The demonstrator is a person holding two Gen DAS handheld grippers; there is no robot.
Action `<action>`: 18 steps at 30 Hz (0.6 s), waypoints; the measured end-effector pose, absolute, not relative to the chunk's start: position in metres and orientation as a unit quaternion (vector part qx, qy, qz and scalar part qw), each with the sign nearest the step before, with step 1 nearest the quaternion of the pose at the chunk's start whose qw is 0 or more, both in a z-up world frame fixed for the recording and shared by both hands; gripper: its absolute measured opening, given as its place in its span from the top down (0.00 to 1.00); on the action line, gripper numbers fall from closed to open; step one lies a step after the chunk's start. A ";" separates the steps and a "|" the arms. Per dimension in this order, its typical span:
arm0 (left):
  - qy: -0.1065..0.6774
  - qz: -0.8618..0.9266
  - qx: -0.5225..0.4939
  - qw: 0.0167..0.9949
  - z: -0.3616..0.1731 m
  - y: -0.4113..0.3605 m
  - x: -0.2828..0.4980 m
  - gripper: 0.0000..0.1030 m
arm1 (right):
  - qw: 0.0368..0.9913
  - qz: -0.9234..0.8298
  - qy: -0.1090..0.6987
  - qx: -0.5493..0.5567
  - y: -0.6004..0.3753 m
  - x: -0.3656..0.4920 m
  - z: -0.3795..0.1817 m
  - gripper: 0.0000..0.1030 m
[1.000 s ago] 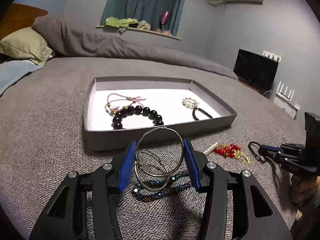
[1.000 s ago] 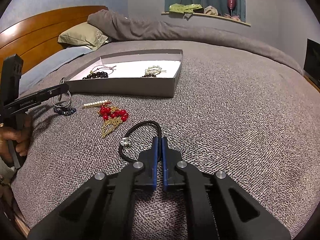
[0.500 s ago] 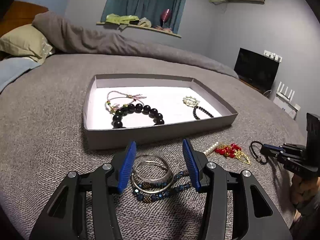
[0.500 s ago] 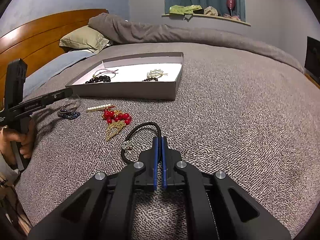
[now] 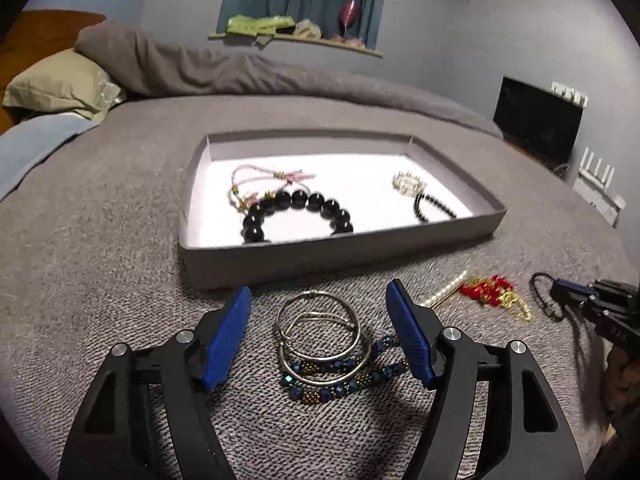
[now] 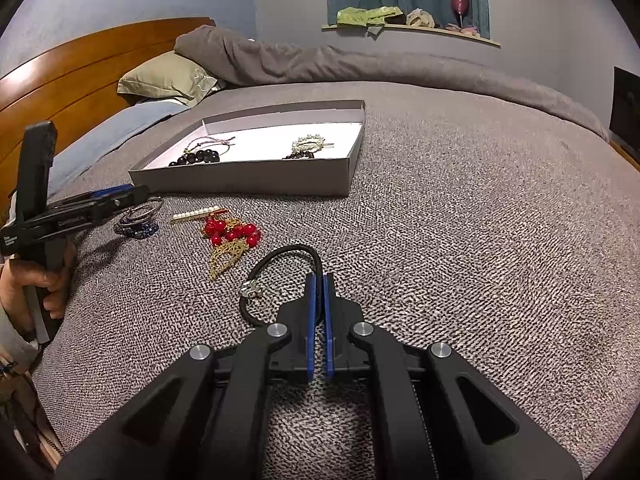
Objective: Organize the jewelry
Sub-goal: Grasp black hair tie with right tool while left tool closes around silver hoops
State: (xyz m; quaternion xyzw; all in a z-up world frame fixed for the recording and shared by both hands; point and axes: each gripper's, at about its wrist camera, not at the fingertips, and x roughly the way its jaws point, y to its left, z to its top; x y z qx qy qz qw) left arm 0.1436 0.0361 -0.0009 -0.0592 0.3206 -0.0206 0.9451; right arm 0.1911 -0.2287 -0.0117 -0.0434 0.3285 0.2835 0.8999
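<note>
Three thin silver bangles (image 5: 357, 334) lie on the bedspread on top of a blue bead bracelet (image 5: 332, 390). My left gripper (image 5: 318, 289) straddles them; its jaws are opening and the blue pads stand clear of the rings on both sides. The grey tray (image 5: 320, 264) just beyond holds a black bead bracelet (image 5: 298, 200), a pink cord bracelet (image 5: 256, 172), a pearly clip (image 5: 406, 182) and a thin black bracelet (image 5: 432, 210). My right gripper (image 6: 319, 278) is shut on a black cord bracelet (image 6: 288, 252) resting on the bed.
A red-bead and gold piece (image 6: 230, 232) and a pearl bar clip (image 6: 200, 214) lie between the two grippers. A pillow (image 6: 168, 80) and rolled duvet (image 6: 360, 64) sit at the headboard. A hand (image 6: 36, 280) holds the left gripper's handle.
The silver bangles, held upright between my left jaws a second ago, now lie flat on the blue bracelet. The left jaws have spread apart. The right gripper has not moved.
</note>
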 end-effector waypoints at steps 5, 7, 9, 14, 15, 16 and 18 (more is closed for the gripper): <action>0.358 -0.019 -0.045 0.933 -0.009 0.031 0.156 0.54 | 0.900 0.284 0.329 -0.042 -0.229 0.191 -0.012 0.97; 0.357 -0.017 -0.044 0.933 -0.008 0.031 0.156 0.54 | 0.900 0.284 0.329 -0.042 -0.229 0.191 -0.012 0.97; 0.352 -0.019 -0.041 0.935 -0.007 0.030 0.154 0.54 | 0.899 0.284 0.329 -0.041 -0.229 0.191 -0.012 0.97; 0.322 -0.025 -0.044 0.945 0.004 0.031 0.143 0.54 | 0.900 0.287 0.325 -0.035 -0.229 0.191 -0.008 0.97; 0.316 -0.026 -0.046 0.947 0.007 0.032 0.142 0.54 | 0.901 0.288 0.324 -0.033 -0.230 0.190 -0.007 0.97; 0.311 -0.028 -0.049 0.949 0.010 0.032 0.140 0.54 | 0.901 0.290 0.321 -0.032 -0.230 0.190 -0.005 0.97; 0.305 -0.031 -0.048 0.951 0.015 0.031 0.138 0.54 | 0.903 0.293 0.313 -0.031 -0.229 0.188 0.001 0.97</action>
